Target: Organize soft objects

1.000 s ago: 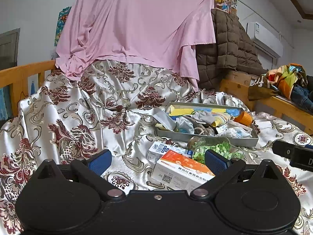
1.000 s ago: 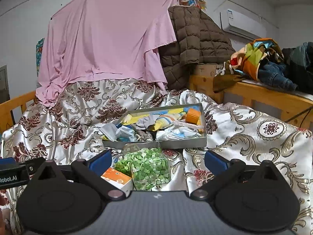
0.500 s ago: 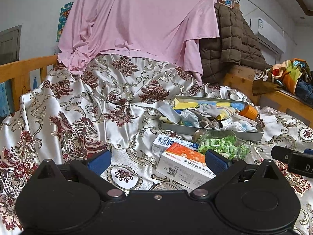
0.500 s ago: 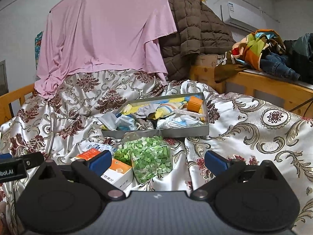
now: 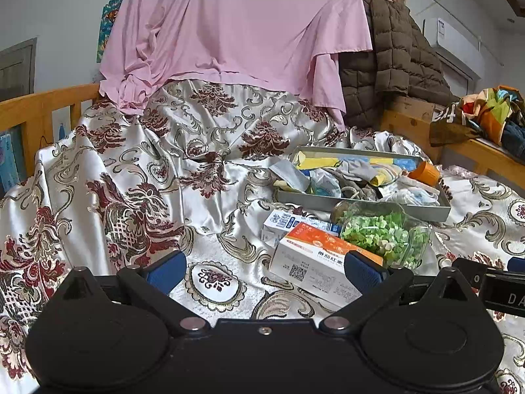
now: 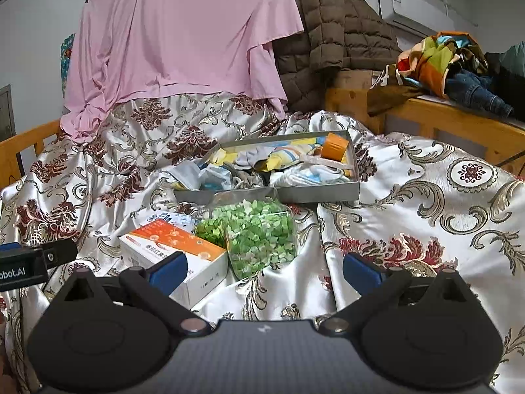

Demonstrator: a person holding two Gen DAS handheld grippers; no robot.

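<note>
1. Both grippers stand wide and hold nothing; our left gripper (image 5: 264, 262) hovers low over the patterned bedspread (image 5: 131, 177), its right finger in line with the orange-and-white box (image 5: 315, 262); our right gripper (image 6: 264, 267) hovers beside it, facing the bag of green pieces (image 6: 259, 233).
2. The soft things, socks and small cloths, lie jumbled in the grey tray (image 6: 328, 193) on the bed, with an orange cup (image 6: 334, 146) at its far right end; one pale cloth (image 5: 288, 172) hangs over the tray's left rim; whether the tray is a sorted result or a pile waiting to be sorted, we cannot tell.
3. For any pick from the tray we would come in from above, close on a single fold of one cloth rather than the tangle, and lift slowly so neighbours fall away; the satin looks slippery and creased, so we judge the tray may slide if nudged; the second gripper could steady its wall.
4. Writing: the orange-and-white box carries Chinese characters and a QR code, too small to read surely; the blue-and-white box (image 5: 288, 225) behind it has unclear print; the other gripper's body shows "obot.AI" in the right view and "DA" in the left.
</note>
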